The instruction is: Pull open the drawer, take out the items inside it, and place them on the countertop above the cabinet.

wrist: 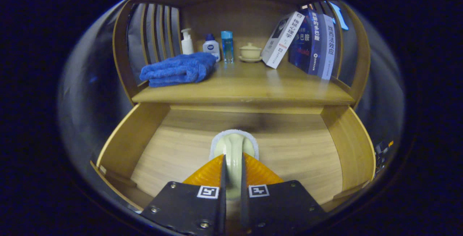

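Tongs [233, 178]: pinching brush [234, 147] handle between both fingers
Drawer [126, 142]: pulled open, brush held over its bare wooden floor
Counter [249, 84]: blue towel [179, 69], three bottles [211, 46], lidded cup [250, 52], leaning books [311, 44]

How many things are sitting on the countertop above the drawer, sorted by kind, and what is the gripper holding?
Bottles: 3 (pump bottle, white bottle, blue bottle)
Books: 3 ()
Towel: 1
Lidded cup: 1
Total: 8
Gripper: shut on a brush over the open drawer.
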Available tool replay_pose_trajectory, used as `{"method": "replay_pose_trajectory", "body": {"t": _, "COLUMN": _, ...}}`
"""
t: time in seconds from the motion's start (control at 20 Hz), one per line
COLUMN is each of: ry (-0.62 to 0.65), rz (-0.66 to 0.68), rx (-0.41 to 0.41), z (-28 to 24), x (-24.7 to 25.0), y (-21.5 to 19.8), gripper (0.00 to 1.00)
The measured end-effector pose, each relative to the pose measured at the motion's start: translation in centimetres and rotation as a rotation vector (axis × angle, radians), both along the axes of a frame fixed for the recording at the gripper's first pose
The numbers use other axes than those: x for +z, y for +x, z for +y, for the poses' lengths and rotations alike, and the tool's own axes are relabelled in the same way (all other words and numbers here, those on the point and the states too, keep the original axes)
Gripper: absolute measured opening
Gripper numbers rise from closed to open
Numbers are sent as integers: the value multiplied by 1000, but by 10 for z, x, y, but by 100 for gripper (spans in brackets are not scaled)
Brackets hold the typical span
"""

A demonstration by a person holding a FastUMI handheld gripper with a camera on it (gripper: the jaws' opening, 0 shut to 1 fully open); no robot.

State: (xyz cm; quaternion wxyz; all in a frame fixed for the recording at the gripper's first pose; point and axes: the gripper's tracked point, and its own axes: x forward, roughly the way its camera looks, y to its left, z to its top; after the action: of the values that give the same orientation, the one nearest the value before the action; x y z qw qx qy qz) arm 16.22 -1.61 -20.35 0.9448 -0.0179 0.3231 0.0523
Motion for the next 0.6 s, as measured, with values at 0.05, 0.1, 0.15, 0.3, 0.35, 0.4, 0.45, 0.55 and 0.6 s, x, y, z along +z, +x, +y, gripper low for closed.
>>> {"method": "replay_pose_trajectory", "body": {"t": 0.05, "ry": -5, "rz": -19, "rx": 1, "z": -1, "x": 7, "y": 1, "gripper": 16}}
{"method": "replay_pose_trajectory", "body": {"t": 0.1, "ry": -11, "rz": -40, "rx": 4, "z": -2, "x": 13, "y": 1, "gripper": 16}}
{"method": "replay_pose_trajectory", "body": {"t": 0.15, "ry": -16, "rz": -61, "rx": 5, "z": -2, "x": 20, "y": 1, "gripper": 16}}
{"method": "replay_pose_trajectory", "body": {"t": 0.3, "ry": -29, "rz": -122, "rx": 5, "z": -4, "x": 45, "y": 1, "gripper": 16}}
{"method": "replay_pose_trajectory", "body": {"t": 0.35, "ry": -29, "rz": -144, "rx": 7, "z": -4, "x": 55, "y": 2, "gripper": 16}}
{"method": "replay_pose_trajectory", "body": {"t": 0.4, "ry": -29, "rz": -166, "rx": 10, "z": -4, "x": 66, "y": 1, "gripper": 16}}
{"method": "replay_pose_trajectory", "body": {"t": 0.45, "ry": -29, "rz": -191, "rx": 10, "z": -5, "x": 78, "y": 2, "gripper": 16}}
{"method": "replay_pose_trajectory", "body": {"t": 0.55, "ry": -19, "rz": -242, "rx": 8, "z": -4, "x": 100, "y": 5, "gripper": 16}}
{"method": "replay_pose_trajectory", "body": {"t": 0.6, "ry": -17, "rz": -270, "rx": 5, "z": -4, "x": 111, "y": 7, "gripper": 16}}
